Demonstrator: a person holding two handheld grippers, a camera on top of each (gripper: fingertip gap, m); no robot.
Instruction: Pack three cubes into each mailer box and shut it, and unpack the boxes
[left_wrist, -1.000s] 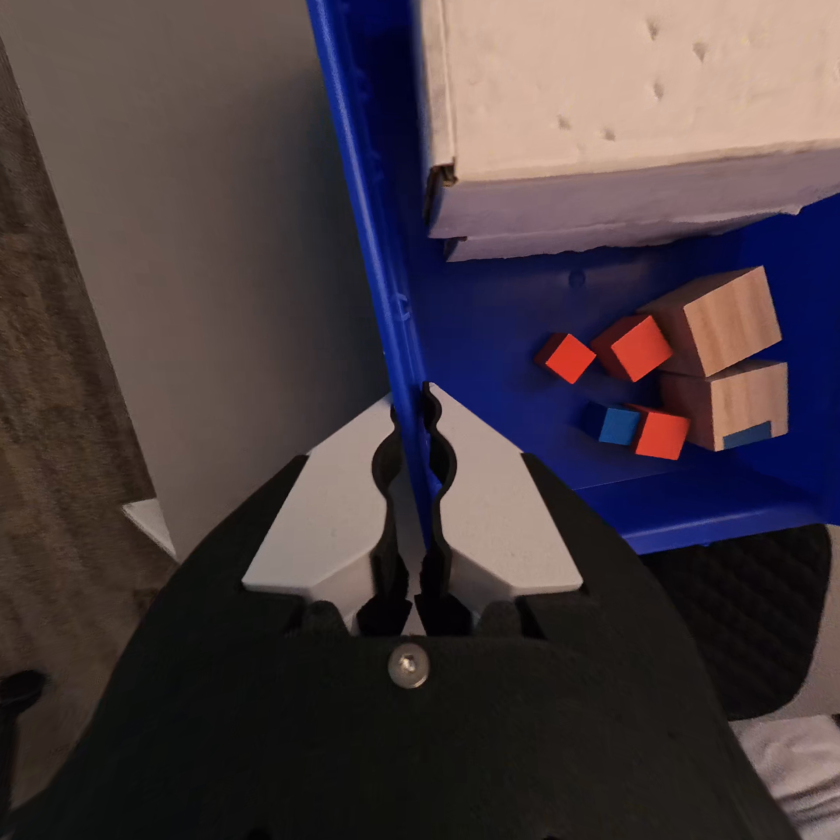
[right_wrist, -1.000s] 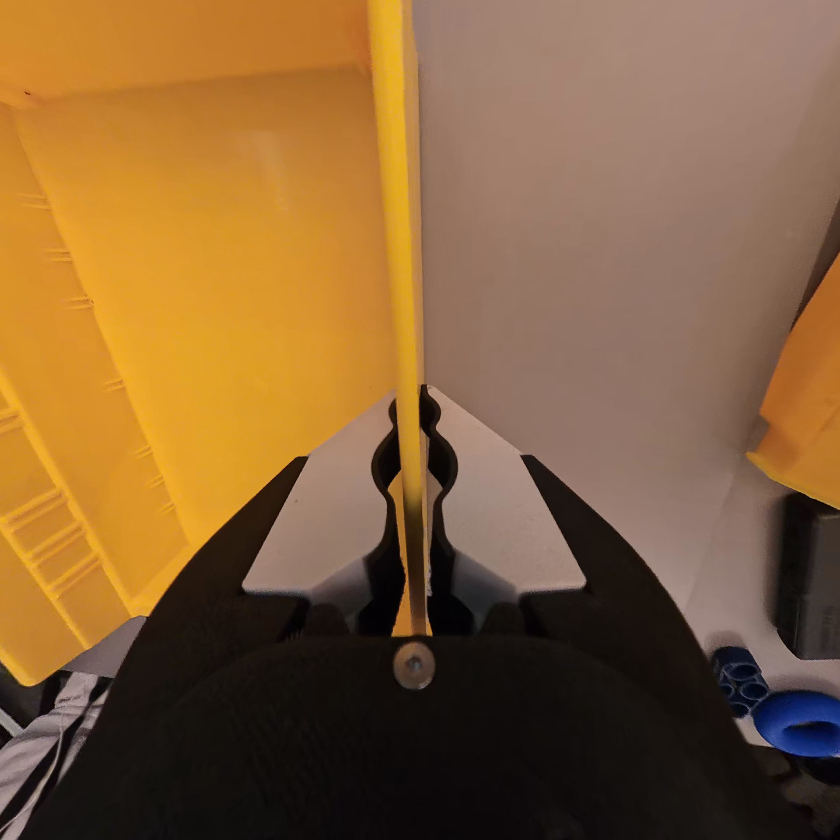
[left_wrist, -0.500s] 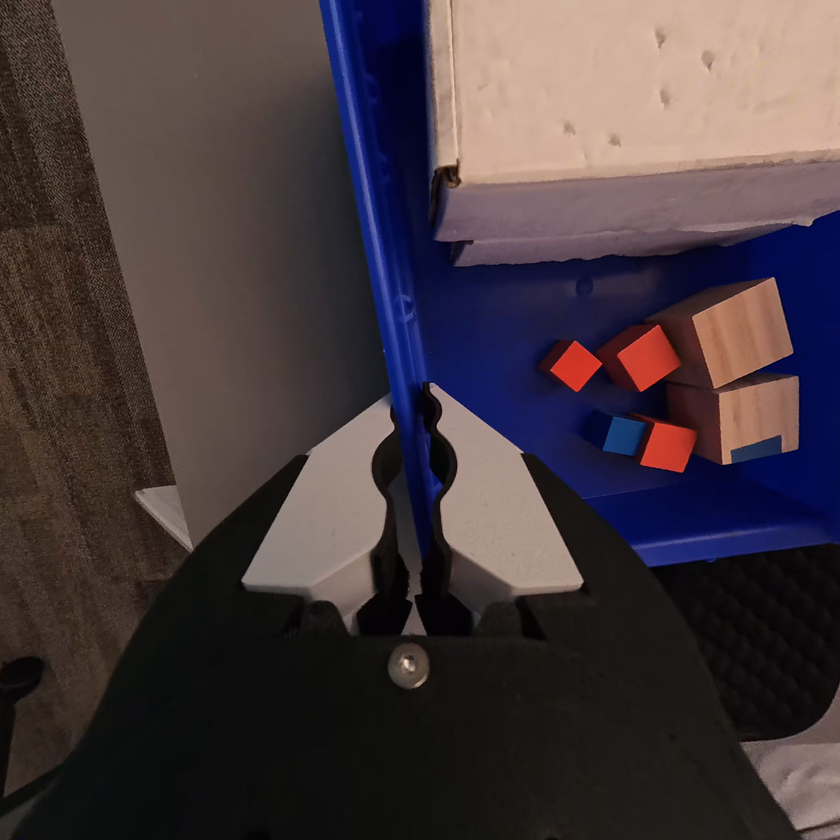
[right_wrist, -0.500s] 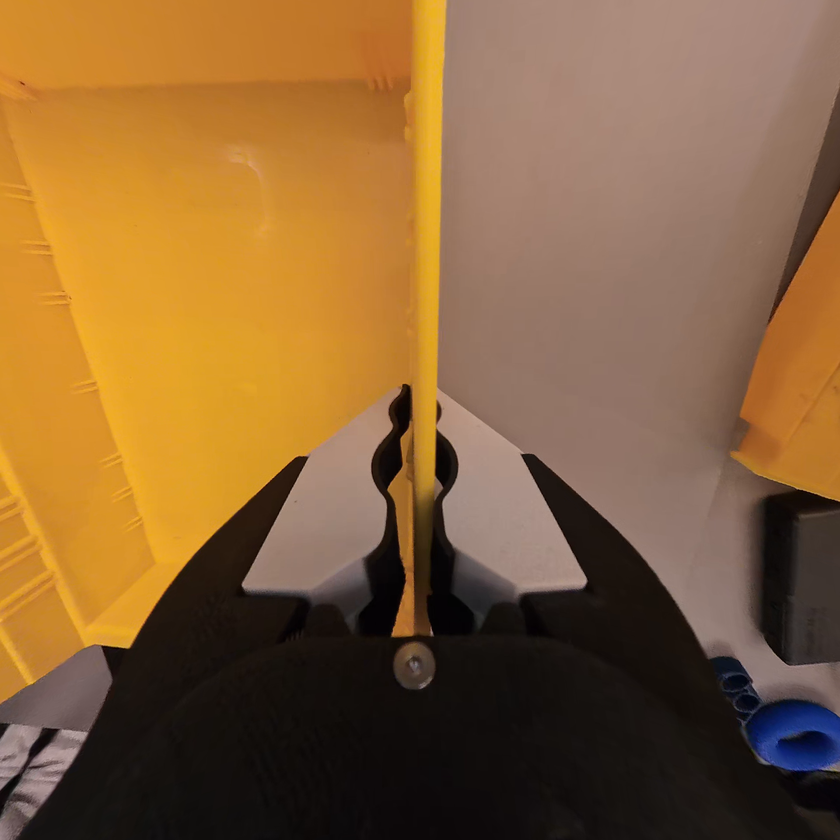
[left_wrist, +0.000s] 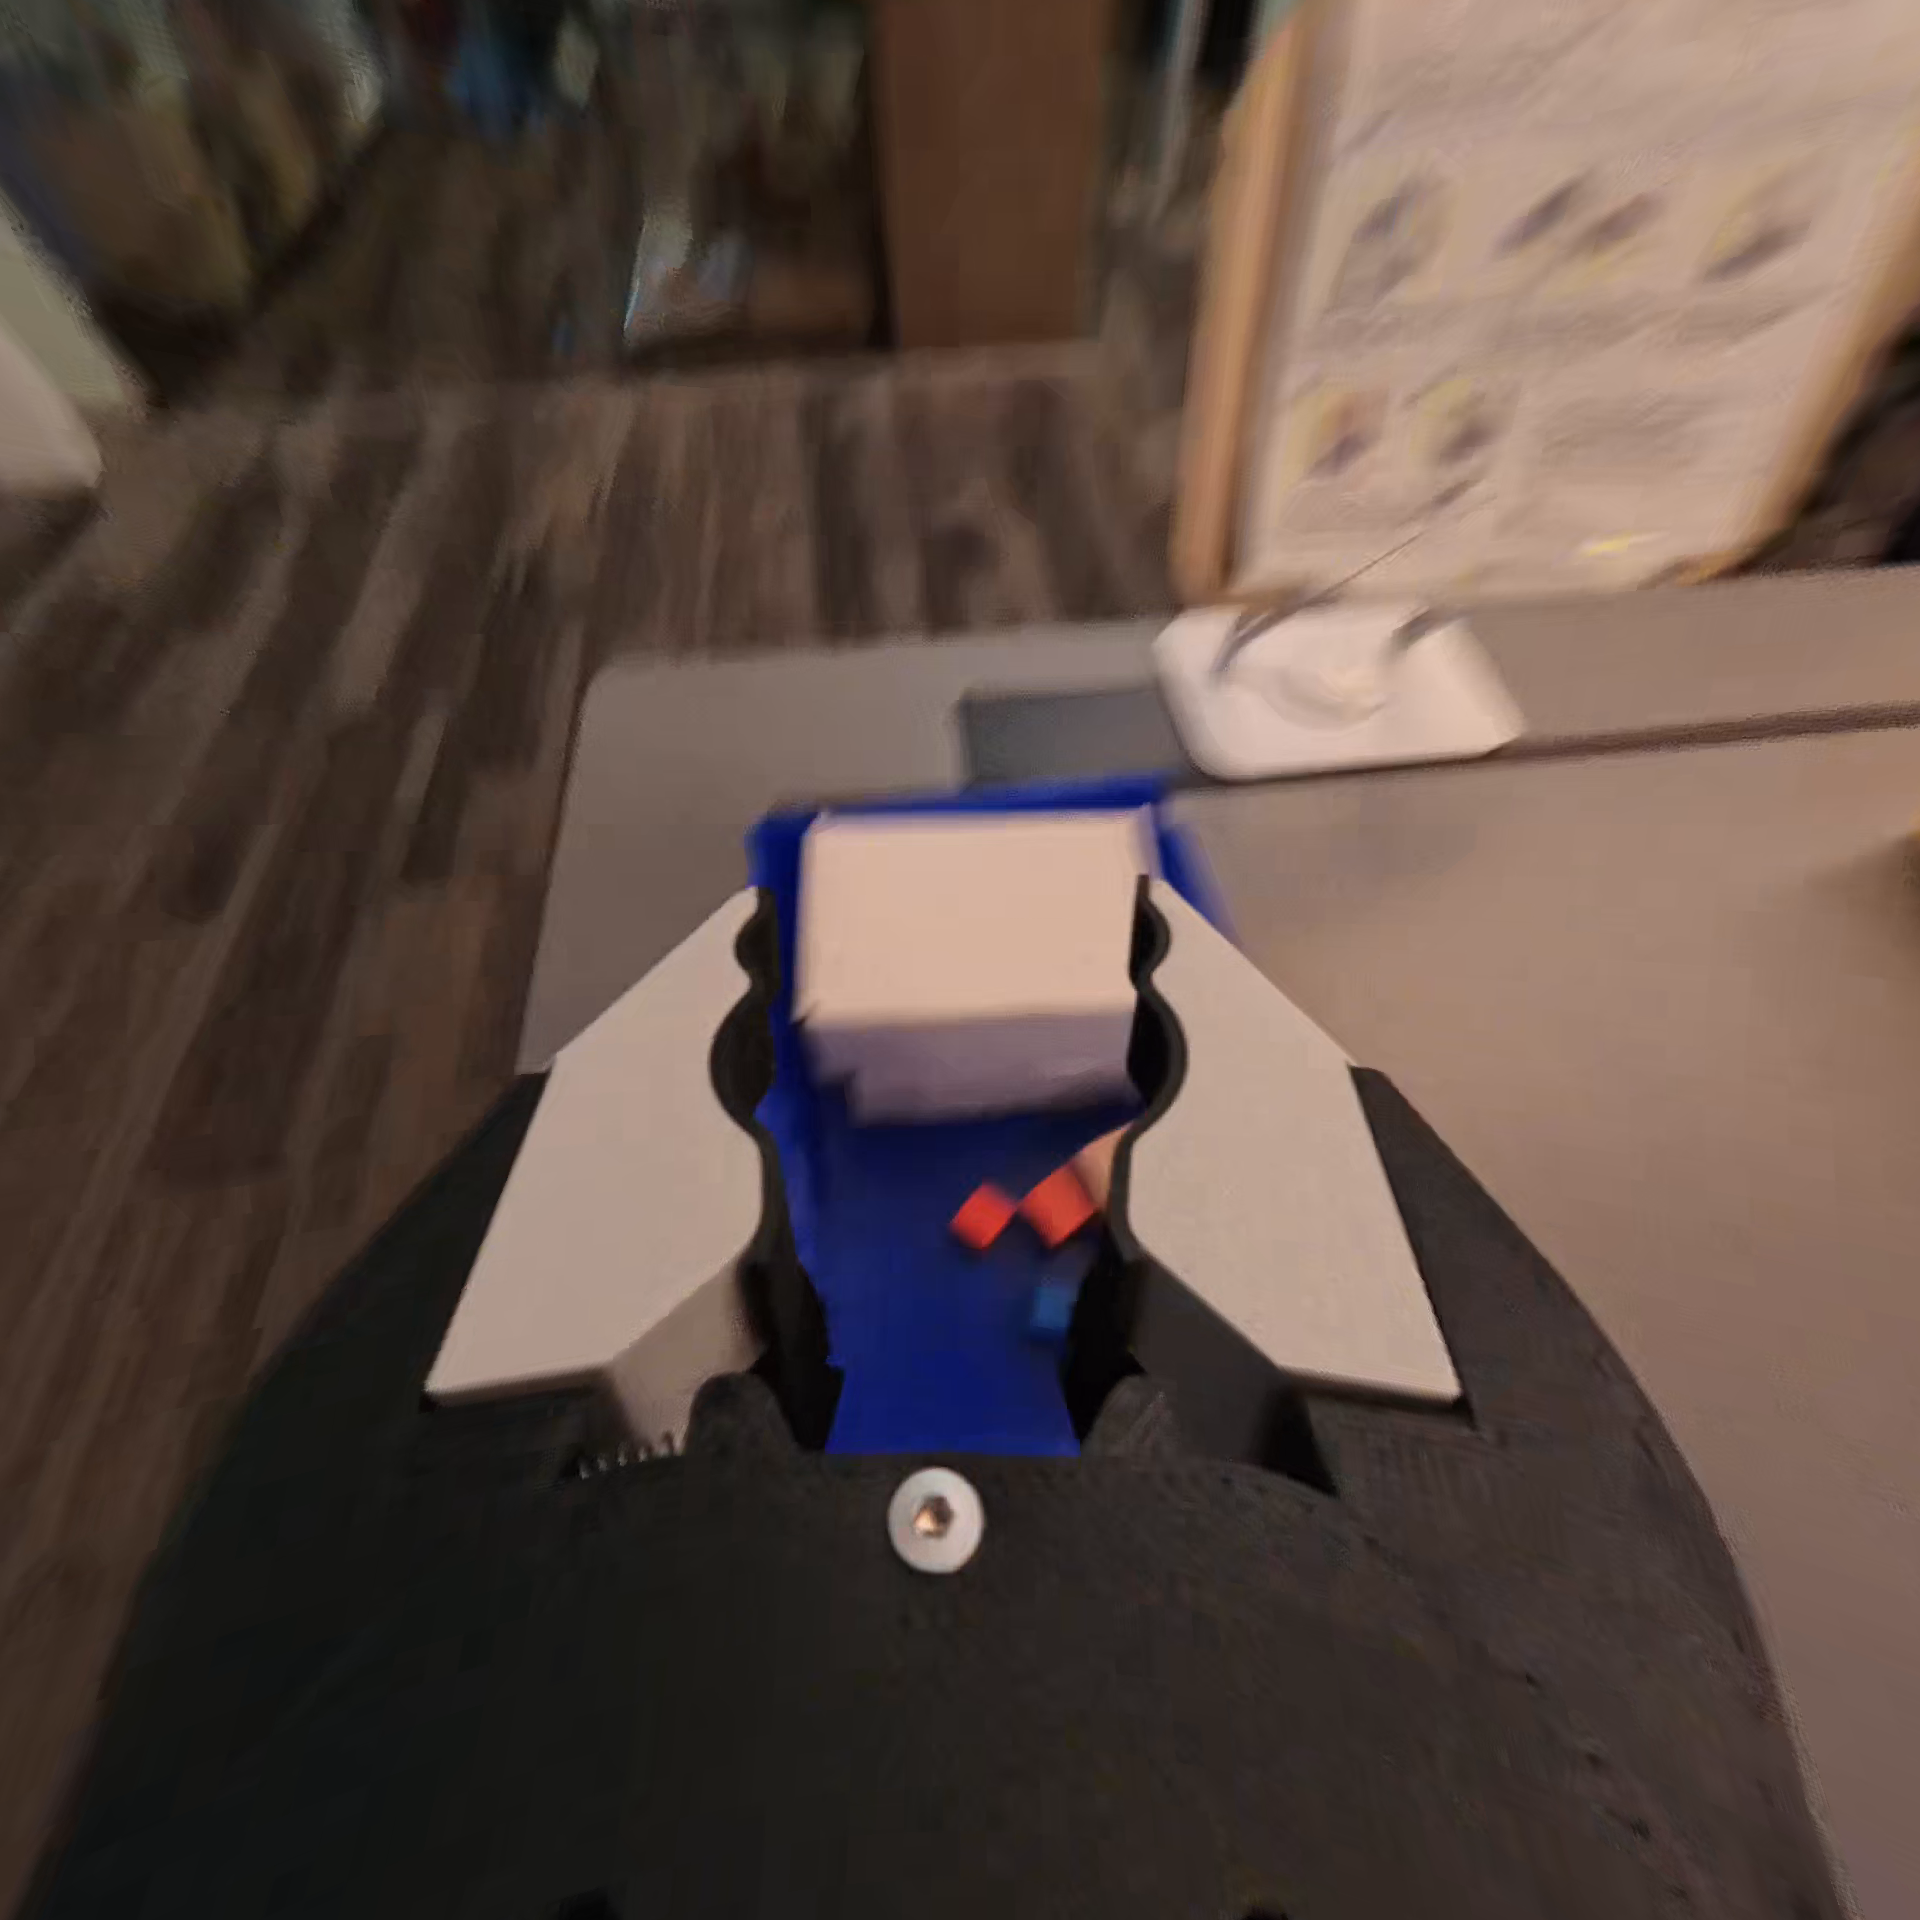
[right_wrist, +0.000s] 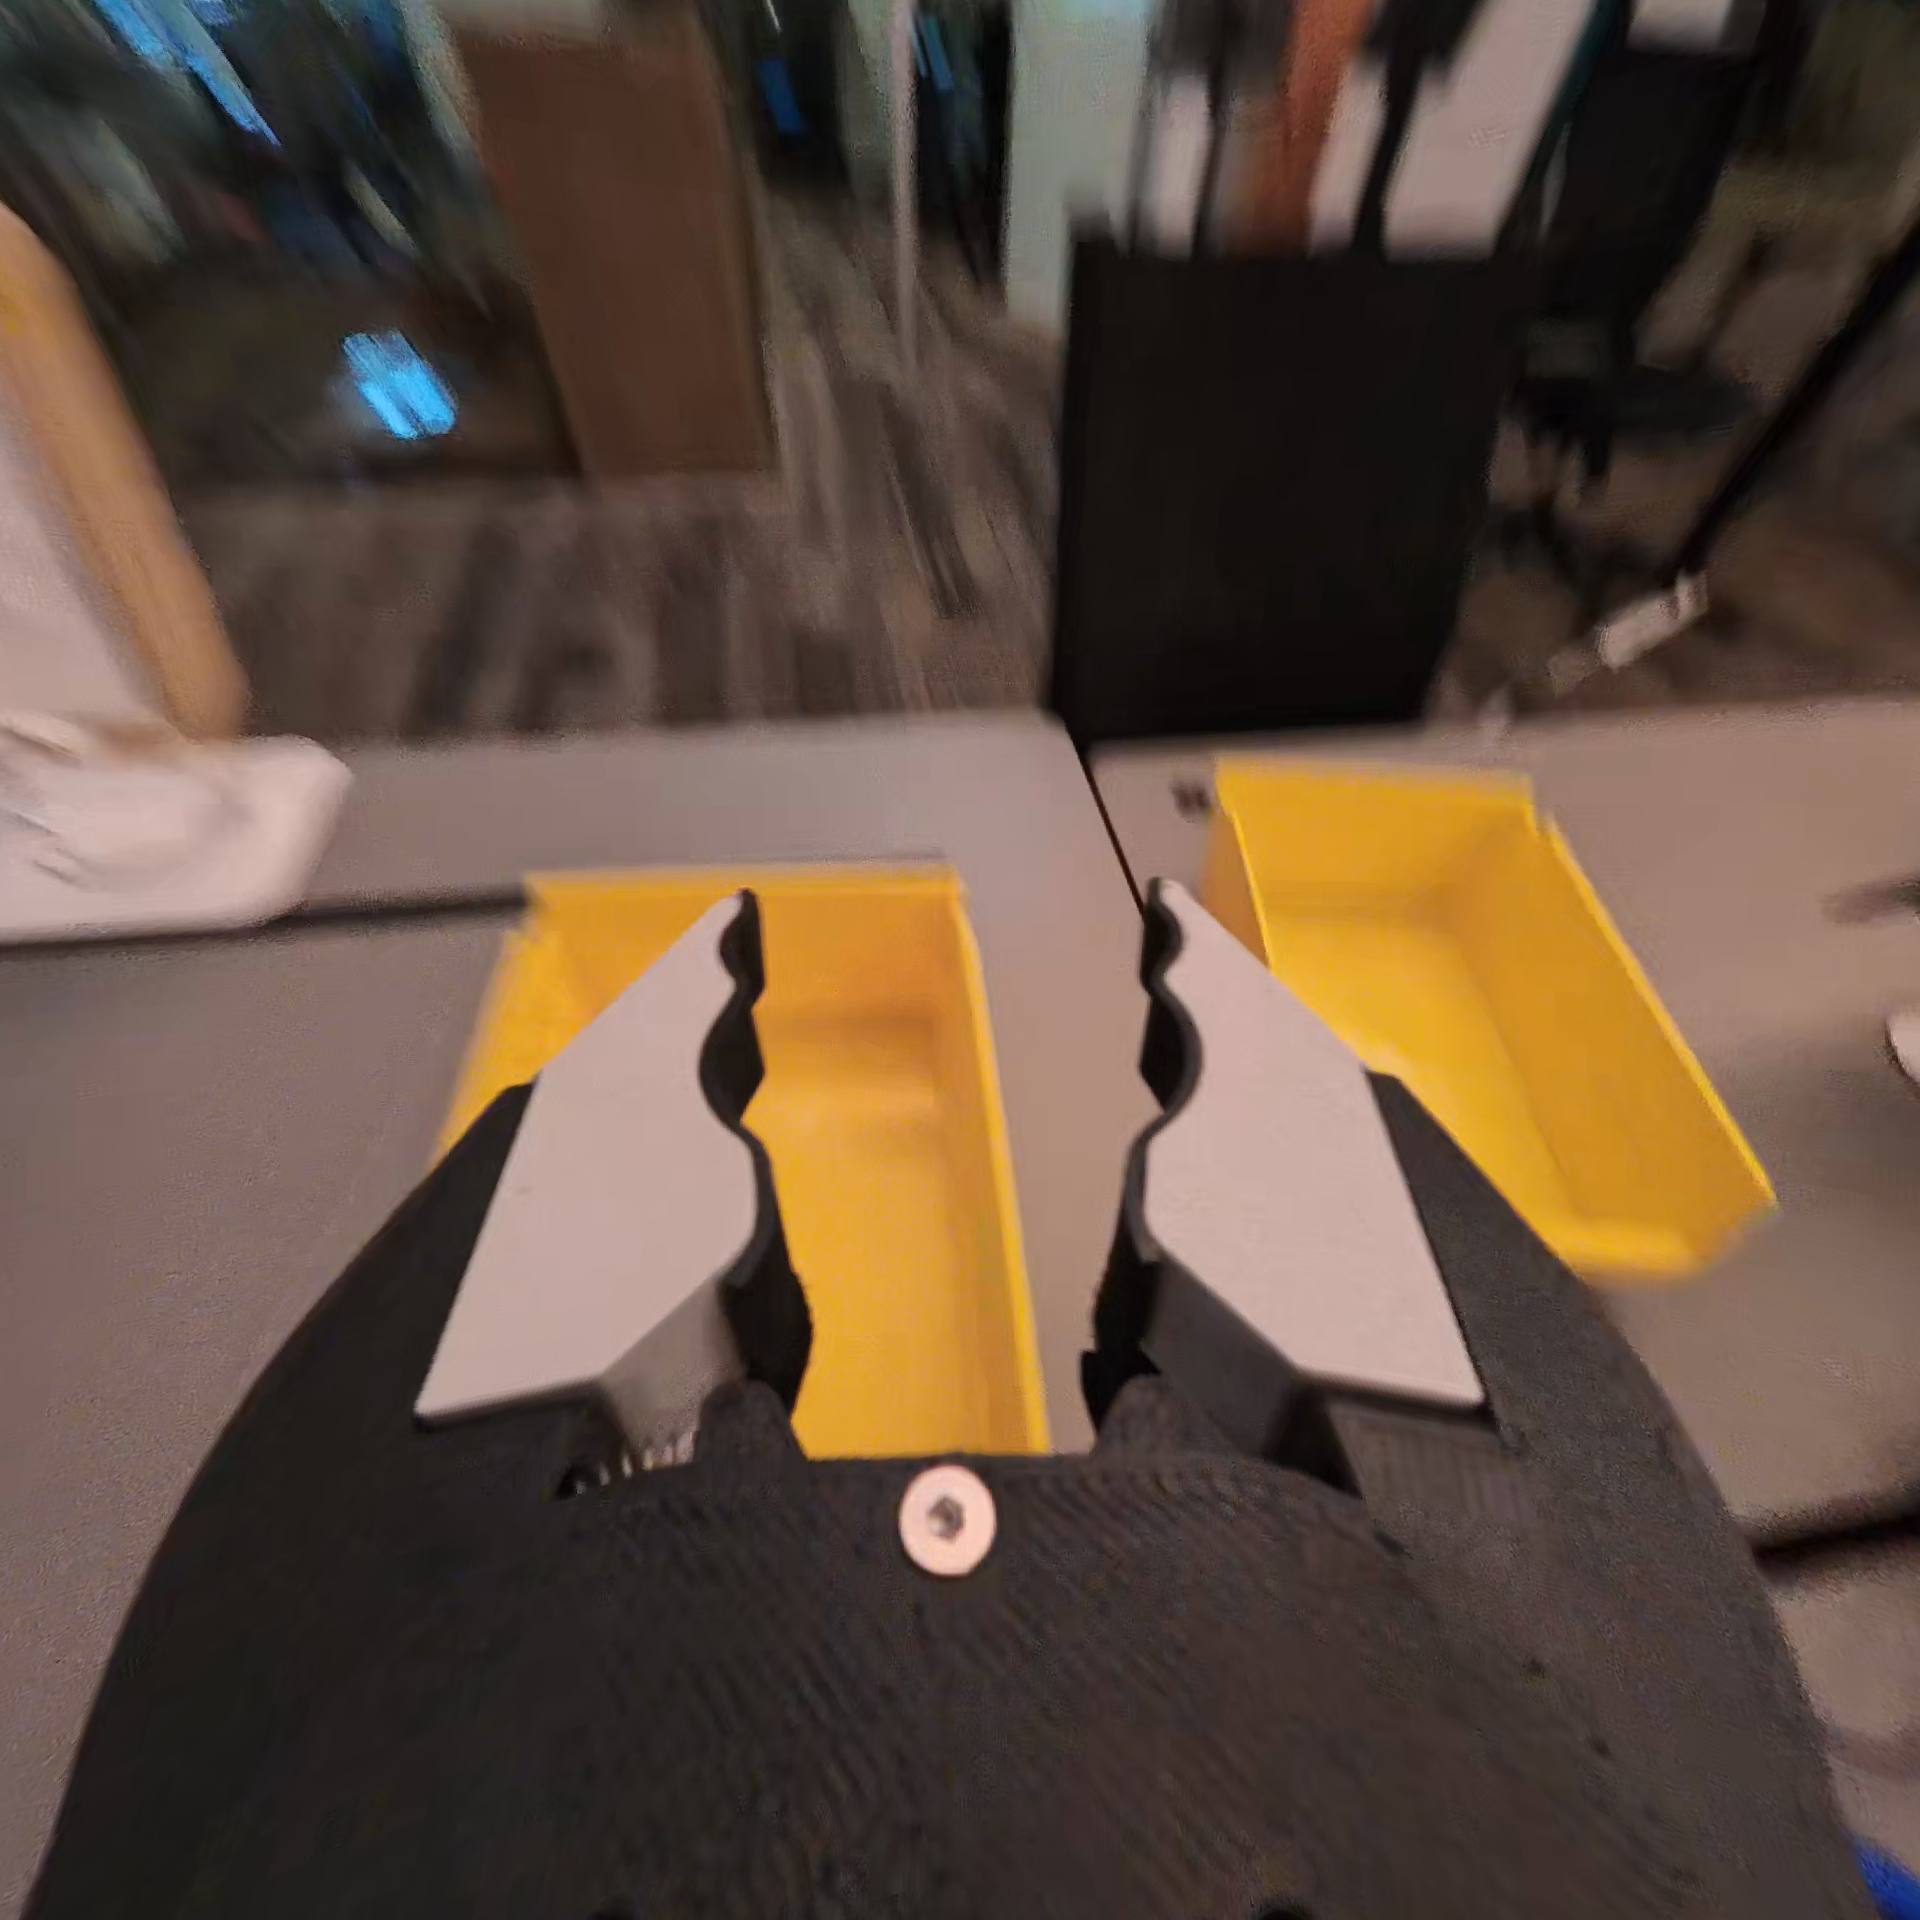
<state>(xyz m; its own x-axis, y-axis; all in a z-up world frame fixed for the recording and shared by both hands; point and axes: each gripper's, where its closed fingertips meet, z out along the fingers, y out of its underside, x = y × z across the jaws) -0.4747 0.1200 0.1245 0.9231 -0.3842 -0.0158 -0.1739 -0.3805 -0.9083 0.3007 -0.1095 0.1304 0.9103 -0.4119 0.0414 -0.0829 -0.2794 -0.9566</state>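
Note:
In the left wrist view a blue bin sits on the grey table. It holds a closed white mailer box at its far end and small red cubes and a blue cube nearer me. My left gripper is open and empty, raised above the bin. In the right wrist view a yellow bin lies on the table, empty. My right gripper is open and empty above its right wall. Both views are blurred.
A second empty yellow bin lies to the right on an adjoining table. A white object sits at the table's far edge, with a framed board behind it. A black panel stands beyond the tables.
Both grippers let go of the bin walls they were clamped on, opened, and pulled up and back, so the whole bins and the room beyond now show.

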